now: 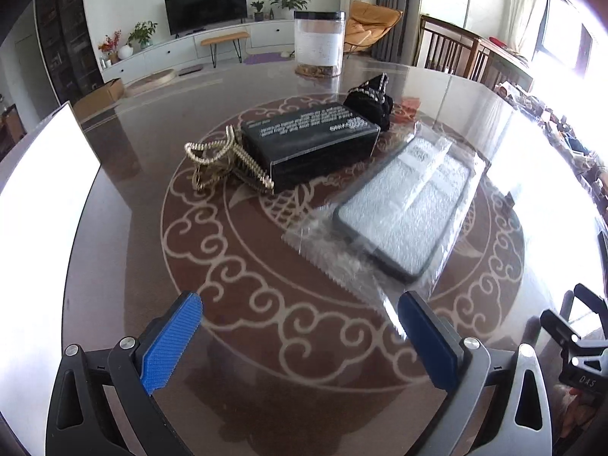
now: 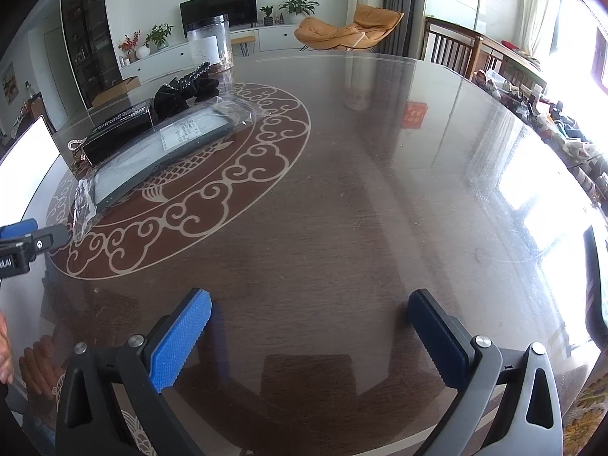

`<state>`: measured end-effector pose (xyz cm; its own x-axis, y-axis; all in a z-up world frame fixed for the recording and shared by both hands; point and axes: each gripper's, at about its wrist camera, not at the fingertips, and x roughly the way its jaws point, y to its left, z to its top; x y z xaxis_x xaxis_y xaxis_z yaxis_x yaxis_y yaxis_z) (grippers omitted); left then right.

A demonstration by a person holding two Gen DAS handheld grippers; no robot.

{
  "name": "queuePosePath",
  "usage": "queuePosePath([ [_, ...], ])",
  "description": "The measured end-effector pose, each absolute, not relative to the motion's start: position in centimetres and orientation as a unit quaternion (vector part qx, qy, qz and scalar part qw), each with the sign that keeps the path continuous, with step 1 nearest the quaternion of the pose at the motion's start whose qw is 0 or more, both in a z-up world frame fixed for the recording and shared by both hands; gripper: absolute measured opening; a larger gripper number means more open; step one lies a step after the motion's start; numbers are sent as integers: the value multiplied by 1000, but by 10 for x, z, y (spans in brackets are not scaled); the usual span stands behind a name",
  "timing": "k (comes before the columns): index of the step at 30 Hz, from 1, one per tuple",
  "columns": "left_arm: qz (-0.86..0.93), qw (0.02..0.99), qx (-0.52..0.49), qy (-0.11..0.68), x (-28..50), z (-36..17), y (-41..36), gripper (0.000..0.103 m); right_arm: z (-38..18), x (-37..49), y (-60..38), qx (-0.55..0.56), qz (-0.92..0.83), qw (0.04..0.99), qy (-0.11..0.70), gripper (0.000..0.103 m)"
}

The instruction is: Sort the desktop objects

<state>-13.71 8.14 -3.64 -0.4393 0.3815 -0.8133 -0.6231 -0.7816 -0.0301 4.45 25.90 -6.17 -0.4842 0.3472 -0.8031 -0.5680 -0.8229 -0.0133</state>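
Observation:
On the round glass-topped table (image 1: pixel 266 319) lie a black box with white print (image 1: pixel 309 142), a gold hair claw clip (image 1: pixel 224 161) at its left, a black scrunchie (image 1: pixel 370 102) behind it, and a phone case in a clear plastic bag (image 1: pixel 404 207) at its right. My left gripper (image 1: pixel 300 336) is open just in front of the bag's near corner, holding nothing. My right gripper (image 2: pixel 309 336) is open over bare table, far to the right of the same box (image 2: pixel 117 129), scrunchie (image 2: pixel 182 93) and bagged case (image 2: pixel 163 152).
A clear jar with a white label (image 1: pixel 319 43) stands at the table's far edge. A white panel (image 1: pixel 34 197) sits at the left. Wooden chairs (image 1: pixel 452 47) and a cluttered sideboard (image 2: pixel 543 114) are at the right. The left gripper's body (image 2: pixel 22 245) shows in the right wrist view.

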Motion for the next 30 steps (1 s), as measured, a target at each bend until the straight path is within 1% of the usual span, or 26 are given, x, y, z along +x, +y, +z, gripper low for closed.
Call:
queuePosePath([
  [2,824,345,-435,113,-150,-36,98,103,-61,45,261,-430,850,275,131,103],
  [3,813,364,-441,113,-155,-37,109,103,-61,45,261,-430,850,276,131,103],
  [6,794,373,-449,168,-162,-48,144,103,-62,46,261,-429,850,276,131,103],
  [9,783,400,-445,170,-159,-50,162,103,-62,46,261,-430,850,276,131,103],
  [10,777,407,-443,186,-153,-50,169,103,-62,46,261,-429,850,276,132,103],
  [12,745,456,-430,228,-129,-51,182,103,-61,46,261,-429,850,277,132,103],
  [14,712,504,-422,248,-103,-49,183,103,-61,46,262,-428,848,280,134,103],
  [15,705,511,-422,253,-94,-48,180,103,-61,46,262,-428,848,282,135,103],
  [17,732,486,-408,250,-91,-38,165,103,-61,46,262,-428,848,283,135,103],
  [19,775,445,-393,216,-108,-17,147,103,-61,46,262,-428,848,283,135,103],
  [23,851,327,-377,164,-187,27,129,103,-61,46,262,-428,848,283,135,103],
  [26,837,303,-437,131,-259,22,138,103,-61,46,262,-428,848,283,135,103],
  [28,827,290,-459,149,-287,7,153,103,-61,46,262,-428,848,283,135,103],
  [30,825,293,-450,179,-293,-4,166,103,-61,46,262,-428,848,283,135,103],
])
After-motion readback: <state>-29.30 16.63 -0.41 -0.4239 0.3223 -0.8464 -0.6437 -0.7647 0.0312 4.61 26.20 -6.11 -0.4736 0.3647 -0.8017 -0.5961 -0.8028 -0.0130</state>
